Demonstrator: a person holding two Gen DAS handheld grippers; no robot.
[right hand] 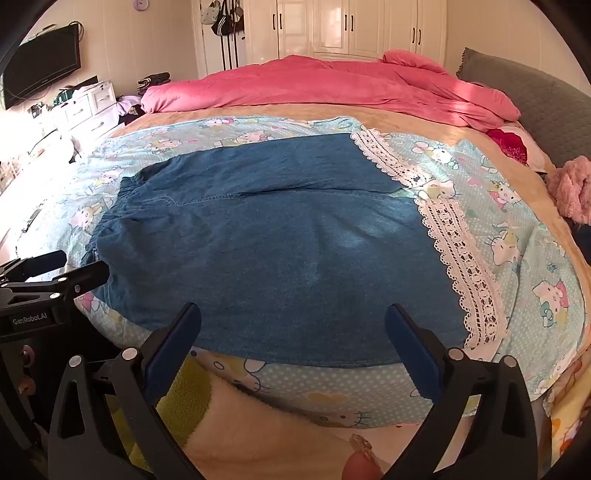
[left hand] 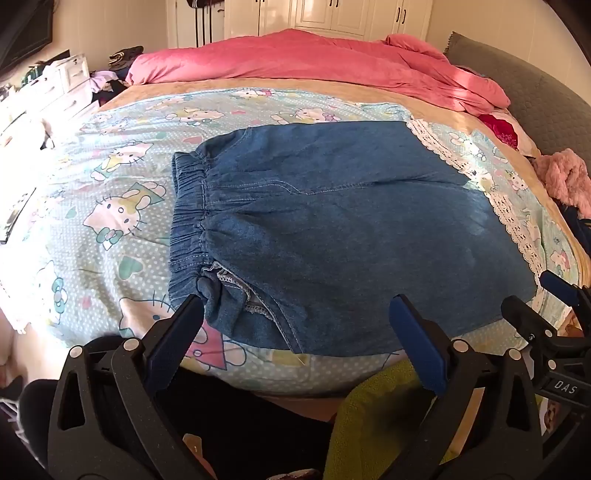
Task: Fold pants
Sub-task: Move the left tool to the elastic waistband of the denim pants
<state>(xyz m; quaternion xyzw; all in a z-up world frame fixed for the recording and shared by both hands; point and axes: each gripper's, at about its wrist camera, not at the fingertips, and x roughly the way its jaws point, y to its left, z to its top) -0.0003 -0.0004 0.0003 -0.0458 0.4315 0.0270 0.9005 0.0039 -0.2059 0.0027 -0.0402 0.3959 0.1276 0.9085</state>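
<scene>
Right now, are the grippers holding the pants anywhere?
No. The left hand-held gripper and right hand-held gripper are both open, holding nothing, at the near edge of the pants.

Place: a bedroom in a home.
Bed [right hand: 388, 114]: fills most of both views, spread with a cartoon-cat sheet [right hand: 517, 236] and a heaped pink quilt [right hand: 332, 85].
Far wall: cream wardrobe doors [right hand: 332, 26], with bags [right hand: 225, 14] hanging beside them.
Left side: white drawers [right hand: 88, 103] below a wall-mounted television [right hand: 40, 66].
</scene>
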